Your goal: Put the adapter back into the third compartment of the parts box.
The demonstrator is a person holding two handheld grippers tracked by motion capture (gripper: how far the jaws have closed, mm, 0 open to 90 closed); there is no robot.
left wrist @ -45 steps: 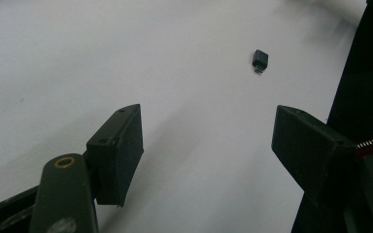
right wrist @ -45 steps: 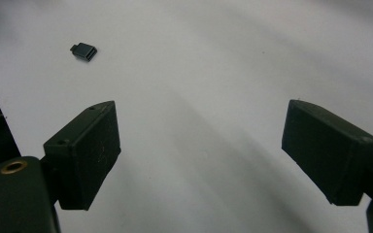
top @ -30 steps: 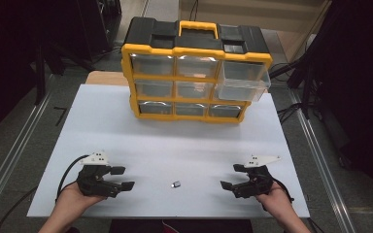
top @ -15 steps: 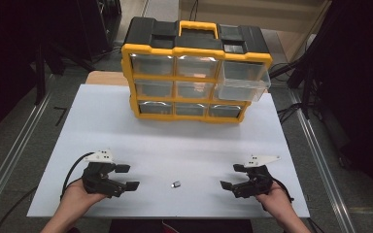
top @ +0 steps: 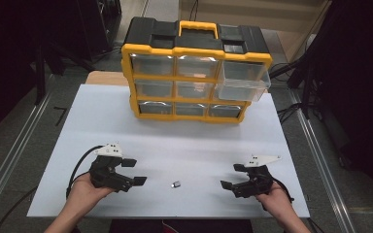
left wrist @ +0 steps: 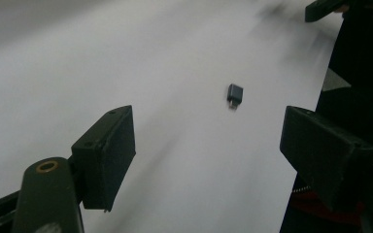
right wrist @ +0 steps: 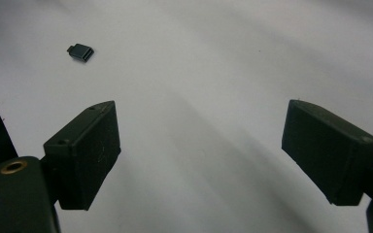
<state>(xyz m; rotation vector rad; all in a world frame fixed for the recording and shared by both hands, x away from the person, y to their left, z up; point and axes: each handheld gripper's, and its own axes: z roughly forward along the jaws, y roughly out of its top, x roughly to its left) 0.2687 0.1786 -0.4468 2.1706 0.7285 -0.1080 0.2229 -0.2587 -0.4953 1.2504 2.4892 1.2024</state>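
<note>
A small dark plug-like part [top: 176,184] lies on the white tabletop [top: 184,145] near its front edge, between my two grippers. My left gripper [top: 134,172] is open to the left of it, jaws pointing toward it and holding nothing. In the left gripper view the part [left wrist: 234,93] lies ahead of the open left gripper [left wrist: 206,141], slightly right of centre. My right gripper [top: 232,176] is open on the part's right side, also holding nothing. In the right gripper view the part [right wrist: 81,52] sits far up and left of the open right gripper [right wrist: 199,141].
A yellow and black drawer organizer [top: 194,73] stands at the back of the table. Its top-right clear drawer [top: 243,82] is pulled out. Dark floor and metal rails [top: 9,160] flank the table. The right gripper's jaw tip [left wrist: 323,7] shows far off in the left gripper view.
My left gripper has moved a little to the right and forward, closer to the small part. The right gripper and the part have stayed put.
</note>
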